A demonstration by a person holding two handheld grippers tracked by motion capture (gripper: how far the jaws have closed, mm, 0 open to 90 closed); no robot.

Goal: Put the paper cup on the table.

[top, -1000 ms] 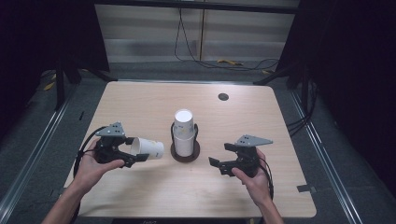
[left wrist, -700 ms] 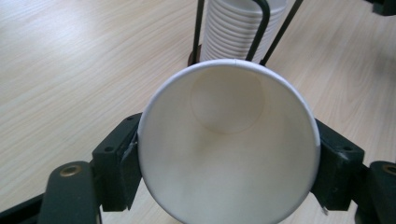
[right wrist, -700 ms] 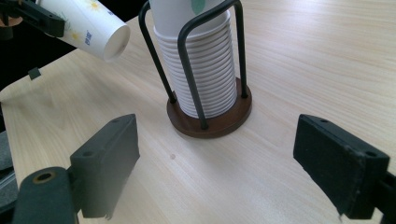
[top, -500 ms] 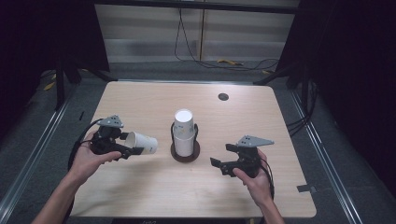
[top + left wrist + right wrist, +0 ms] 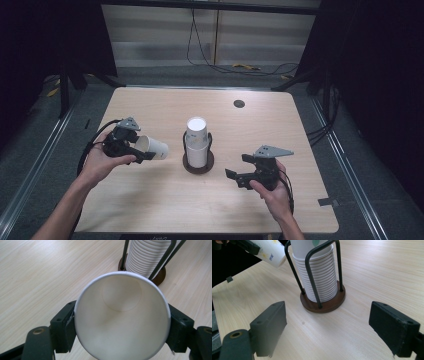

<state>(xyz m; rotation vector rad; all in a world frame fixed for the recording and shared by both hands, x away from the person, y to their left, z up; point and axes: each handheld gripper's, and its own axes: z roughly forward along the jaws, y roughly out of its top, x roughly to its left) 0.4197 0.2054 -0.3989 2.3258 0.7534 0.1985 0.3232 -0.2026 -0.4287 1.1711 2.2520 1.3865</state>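
A white paper cup (image 5: 154,148) lies sideways in my left gripper (image 5: 141,150), left of the table's middle and just above the wood. In the left gripper view both black pads press the rim of the cup (image 5: 122,317), whose mouth faces the camera. A stack of white cups (image 5: 196,142) stands upright in a dark wire holder with a round brown base (image 5: 198,165) at the table's centre. My right gripper (image 5: 234,177) rests right of the holder, open, with nothing between its jaws. The right gripper view faces the stack (image 5: 317,277) and catches the held cup (image 5: 270,251) at top left.
The wooden table (image 5: 280,130) has a small dark round hole (image 5: 239,103) near its far edge. Cables lie on the floor beyond the table. Bare wood lies in front of the holder and at the far left.
My left gripper, still holding the cup, has drifted a little toward the far side of the table and lifted slightly. The right gripper has stayed where it was.
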